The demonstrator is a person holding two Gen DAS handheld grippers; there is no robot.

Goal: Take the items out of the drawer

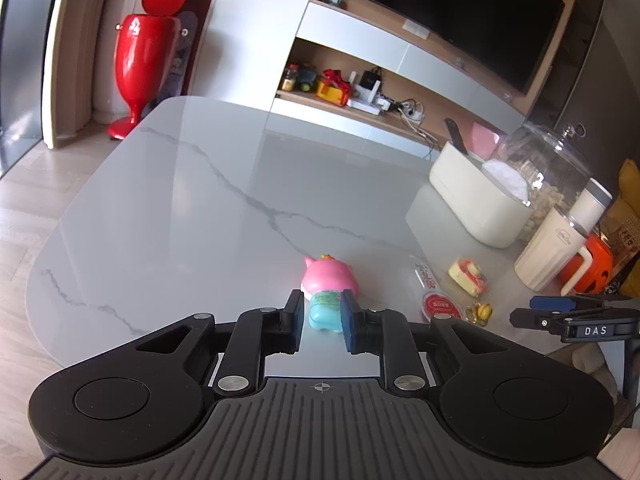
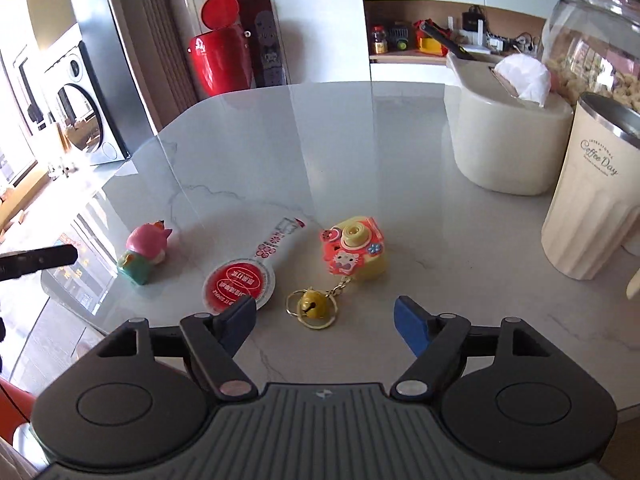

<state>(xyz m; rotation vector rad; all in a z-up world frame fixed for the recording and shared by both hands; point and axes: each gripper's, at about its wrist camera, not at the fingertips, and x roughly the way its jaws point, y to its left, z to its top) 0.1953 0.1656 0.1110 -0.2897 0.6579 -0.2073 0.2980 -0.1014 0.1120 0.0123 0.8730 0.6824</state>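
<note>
Pink toy point(image 1: 328, 292) sits between left gripper point(image 1: 322, 316) jaws.

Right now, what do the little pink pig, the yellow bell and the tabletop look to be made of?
The pink pig toy looks like soft, matte rubber or vinyl: rounded shapes, dull sheen. The yellow bell seems to be painted metal, glossy, on thin gold-coloured rings. The tabletop looks like polished marble or a marble-look slab: grey veins and mirror-like reflections; which one I cannot tell.

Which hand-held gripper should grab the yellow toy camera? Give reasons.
Right. The right hand-held gripper is open with the yellow toy camera just ahead of its fingers; the left hand-held gripper faces the pink toy instead.
</note>
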